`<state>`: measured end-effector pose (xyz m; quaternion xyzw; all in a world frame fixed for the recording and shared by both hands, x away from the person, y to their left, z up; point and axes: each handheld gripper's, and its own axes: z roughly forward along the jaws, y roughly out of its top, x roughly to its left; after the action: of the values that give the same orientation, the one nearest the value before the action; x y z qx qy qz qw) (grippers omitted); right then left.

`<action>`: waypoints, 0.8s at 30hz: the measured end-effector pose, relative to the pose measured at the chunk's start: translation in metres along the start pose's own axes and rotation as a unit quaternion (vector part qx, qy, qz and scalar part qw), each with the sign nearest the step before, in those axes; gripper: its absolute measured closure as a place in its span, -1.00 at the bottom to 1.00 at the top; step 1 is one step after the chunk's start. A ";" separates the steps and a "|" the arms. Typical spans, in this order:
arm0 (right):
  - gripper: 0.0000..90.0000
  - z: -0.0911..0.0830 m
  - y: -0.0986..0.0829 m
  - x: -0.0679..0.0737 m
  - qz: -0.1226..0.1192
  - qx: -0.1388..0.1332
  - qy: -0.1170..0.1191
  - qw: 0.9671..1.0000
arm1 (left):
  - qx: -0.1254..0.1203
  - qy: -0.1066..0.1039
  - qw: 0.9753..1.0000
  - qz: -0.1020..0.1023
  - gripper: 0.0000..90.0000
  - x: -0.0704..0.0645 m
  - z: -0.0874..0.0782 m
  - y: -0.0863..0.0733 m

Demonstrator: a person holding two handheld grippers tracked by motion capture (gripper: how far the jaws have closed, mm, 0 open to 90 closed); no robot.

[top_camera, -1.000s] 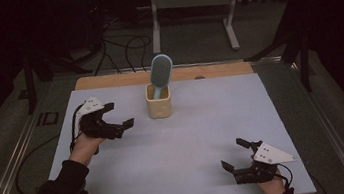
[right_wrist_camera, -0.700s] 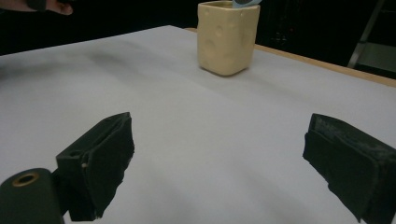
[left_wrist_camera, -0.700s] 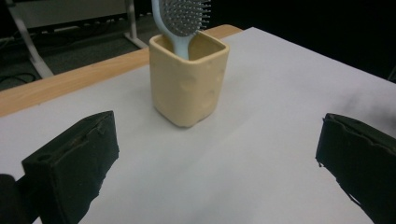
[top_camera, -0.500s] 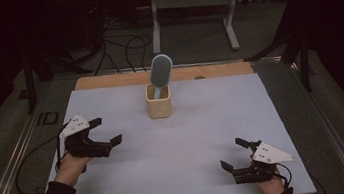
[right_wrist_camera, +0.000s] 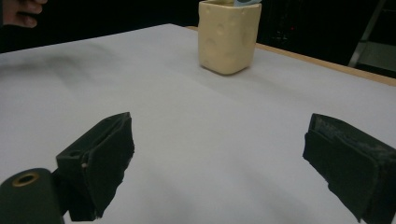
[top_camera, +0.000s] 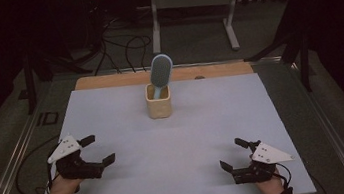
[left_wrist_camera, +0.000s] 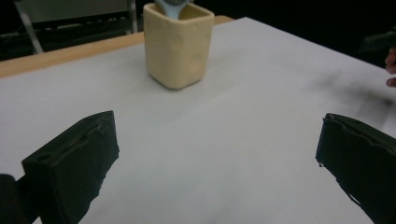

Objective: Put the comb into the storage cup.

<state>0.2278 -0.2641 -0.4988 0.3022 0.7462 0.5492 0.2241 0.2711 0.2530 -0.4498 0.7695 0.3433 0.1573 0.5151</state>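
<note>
Nearest, at the bottom edge of the high view, the right gripper [top_camera: 234,155] rests low on the white sheet [top_camera: 176,142] that covers the bench, close to the sheet's near right corner, with the person's hand behind it. Its fingers stand wide apart and hold nothing; in the right gripper view both black fingers [right_wrist_camera: 100,156] rise from the bottom with bare white sheet between them.

A little farther in on the opposite side, the left gripper [top_camera: 99,149] sits by the near left part of the sheet, held by the left hand [top_camera: 61,189], the dark sleeve coming in from the bottom corner. Its fingers are likewise spread wide and empty; the left gripper view shows one finger [left_wrist_camera: 74,163] at each side, with open sheet between.

Beyond both, well apart from either gripper, the cream square cup [top_camera: 158,101] stands upright on the sheet toward the far middle of the bench. A blue-grey brush [top_camera: 160,72] stands in it, head up, leaning slightly to the right and rising well above the rim. Both gripper views face this cup across bare sheet.

Behind the cup, a strip of the wooden bench [top_camera: 107,81] shows past the sheet's far edge. Farther still, on the dark floor, lie black cables [top_camera: 118,46] and a pale metal stand [top_camera: 193,3].
</note>
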 end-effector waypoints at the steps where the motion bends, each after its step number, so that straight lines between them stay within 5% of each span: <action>1: -0.82 0.000 0.000 0.000 -0.001 -0.001 0.000 1.000 | 0.007 0.003 1.000 0.003 -1.00 -0.002 -0.002 -0.007; 24: -0.82 0.002 0.000 0.001 -0.003 0.003 0.002 1.000 | 0.052 0.022 0.998 -0.020 -1.00 -0.011 -0.017 -0.069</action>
<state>0.2284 -0.2625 -0.4996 0.2995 0.7494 0.5467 0.2231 0.2274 0.2733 -0.5039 0.7844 0.3777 0.1457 0.4700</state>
